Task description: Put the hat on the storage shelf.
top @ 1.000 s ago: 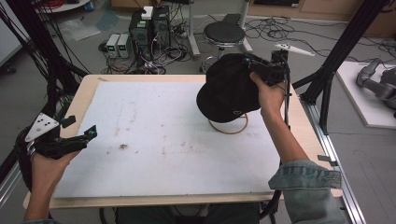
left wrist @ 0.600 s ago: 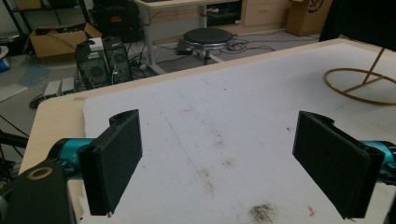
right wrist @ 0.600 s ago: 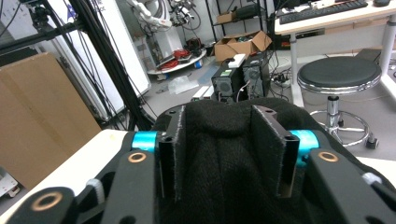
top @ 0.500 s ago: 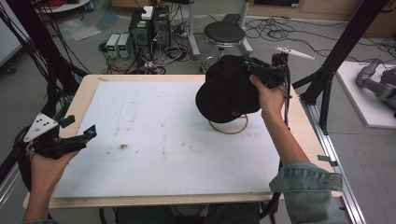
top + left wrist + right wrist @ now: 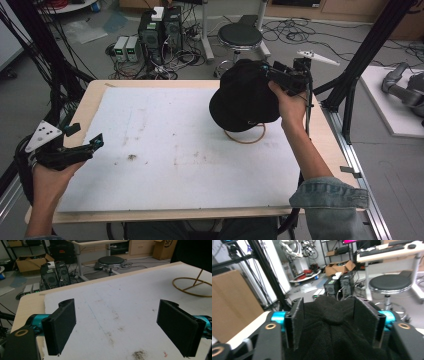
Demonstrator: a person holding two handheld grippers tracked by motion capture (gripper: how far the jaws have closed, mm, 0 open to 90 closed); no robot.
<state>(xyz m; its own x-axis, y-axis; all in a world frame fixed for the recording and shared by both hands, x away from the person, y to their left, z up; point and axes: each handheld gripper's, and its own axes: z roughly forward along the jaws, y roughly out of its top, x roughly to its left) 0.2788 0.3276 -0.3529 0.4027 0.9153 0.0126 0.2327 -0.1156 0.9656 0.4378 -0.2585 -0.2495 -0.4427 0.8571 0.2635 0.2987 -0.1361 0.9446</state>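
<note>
The right tongs (image 5: 274, 75), upper right of the high view, had just been opening around the black cap (image 5: 245, 97), its crown still between the loosened jaws; the cap sat on the gold wire stand (image 5: 245, 136), apparently released. The left tongs (image 5: 85, 147), lower left, stood wide apart and empty over the counter (image 5: 165, 165).

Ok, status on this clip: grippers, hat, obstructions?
Right gripper jaws just been opening, black hat between them atop gold wire stand. Left gripper open, nothing between its jaws. Nothing obstructing.
</note>
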